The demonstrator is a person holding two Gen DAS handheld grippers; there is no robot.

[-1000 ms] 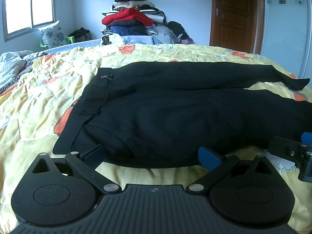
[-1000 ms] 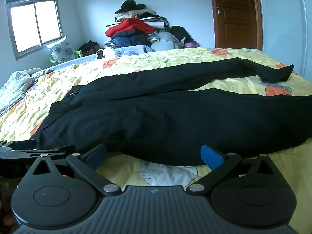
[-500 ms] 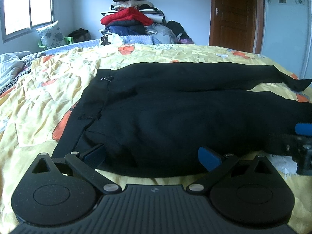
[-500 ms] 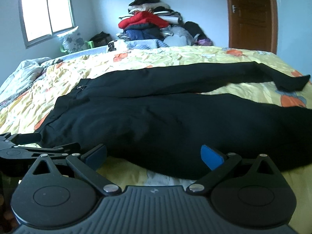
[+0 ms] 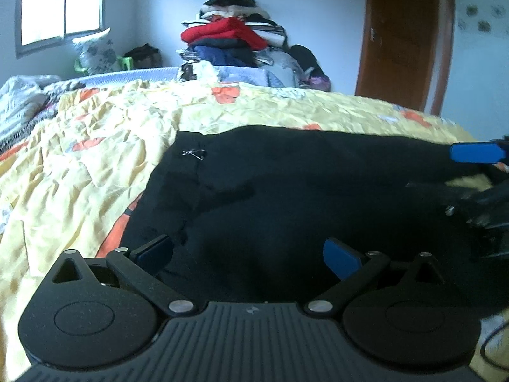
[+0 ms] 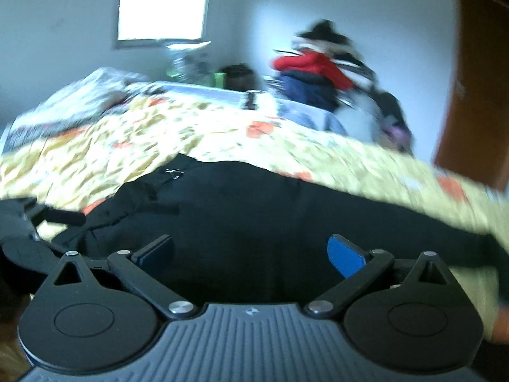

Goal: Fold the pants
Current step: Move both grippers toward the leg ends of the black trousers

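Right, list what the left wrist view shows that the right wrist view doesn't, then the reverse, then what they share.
Only the left wrist view: the right gripper at its right edge, one blue pad raised over the pants, and the door's handle.

Only the right wrist view: the left gripper at its left edge; this view is tilted and blurred.

Both: the black pants on the yellow bedspread, the clip at the waistband, the clothes pile, the window, and their own jaws open over the pants.
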